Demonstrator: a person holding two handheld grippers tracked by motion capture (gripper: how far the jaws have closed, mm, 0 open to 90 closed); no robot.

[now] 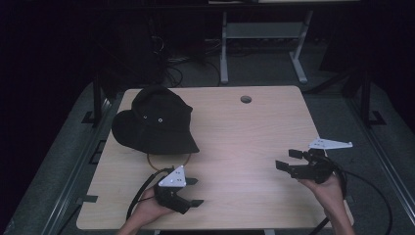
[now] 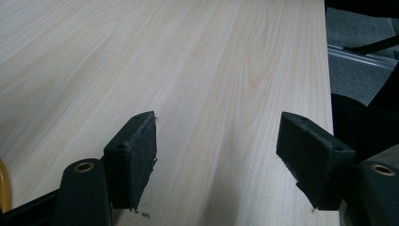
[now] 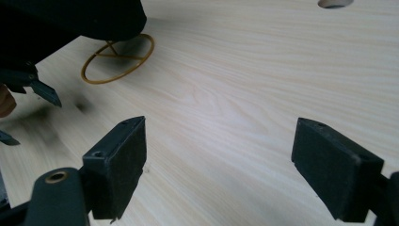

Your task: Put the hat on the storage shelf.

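From the high view, a black hat (image 1: 154, 120) sits crown up on the far left of the wooden counter (image 1: 235, 142), its brim stretched longest from the far left toward the near right. A thin yellow ring (image 1: 169, 161) pokes out from under the brim's near edge. The left claw (image 1: 195, 192), held in a hand at the near edge, points right, jaws spread and empty. The right claw (image 1: 288, 159), near the right edge, points left toward the hat, jaws also spread and empty.

In the left gripper view, the spread jaws frame bare counter and its right edge.

In the right gripper view, the ring shows crossed spokes inside, partly under the hat, with the left claw at the far left.
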